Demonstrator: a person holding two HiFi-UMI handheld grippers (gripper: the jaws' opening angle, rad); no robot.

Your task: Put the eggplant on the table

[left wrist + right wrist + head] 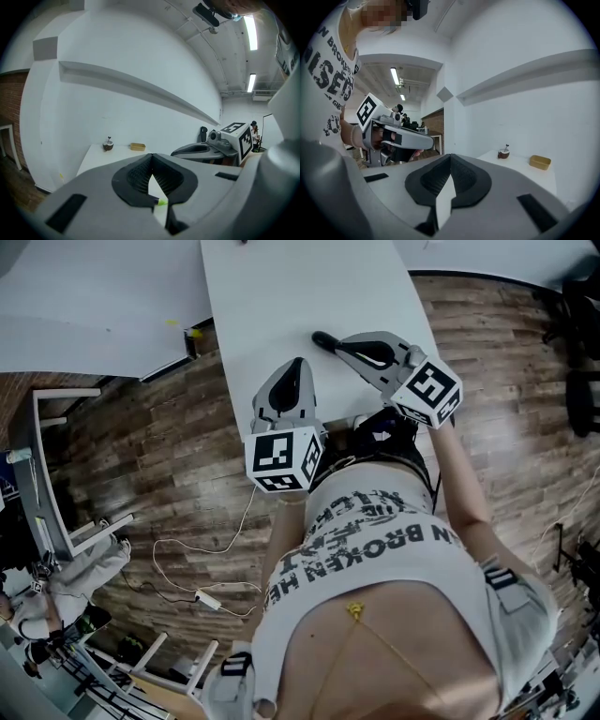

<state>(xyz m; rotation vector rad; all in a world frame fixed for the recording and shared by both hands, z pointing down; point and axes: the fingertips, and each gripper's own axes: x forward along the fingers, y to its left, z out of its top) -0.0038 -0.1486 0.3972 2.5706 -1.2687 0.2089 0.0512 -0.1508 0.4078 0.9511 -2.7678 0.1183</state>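
No eggplant shows plainly in any view. In the left gripper view, a small dark thing with a bright green tip (161,202) peeks through the gap low between the jaws; I cannot tell what it is. My left gripper (298,365) hangs over the near end of the white table (272,296), jaws together, nothing between the pads (140,176). My right gripper (324,338) is just right of it and slightly farther out, also shut and empty (450,157). Each gripper shows in the other's view: the right (177,152) and the left (430,140).
At the table's far end stand a brown round bowl-like thing (108,145) (504,153) and a small yellow tray (137,146) (539,162). Wooden floor (169,446) surrounds the table, with a white cable and plug (208,598) at my left. Dark chairs (581,343) stand at the right.
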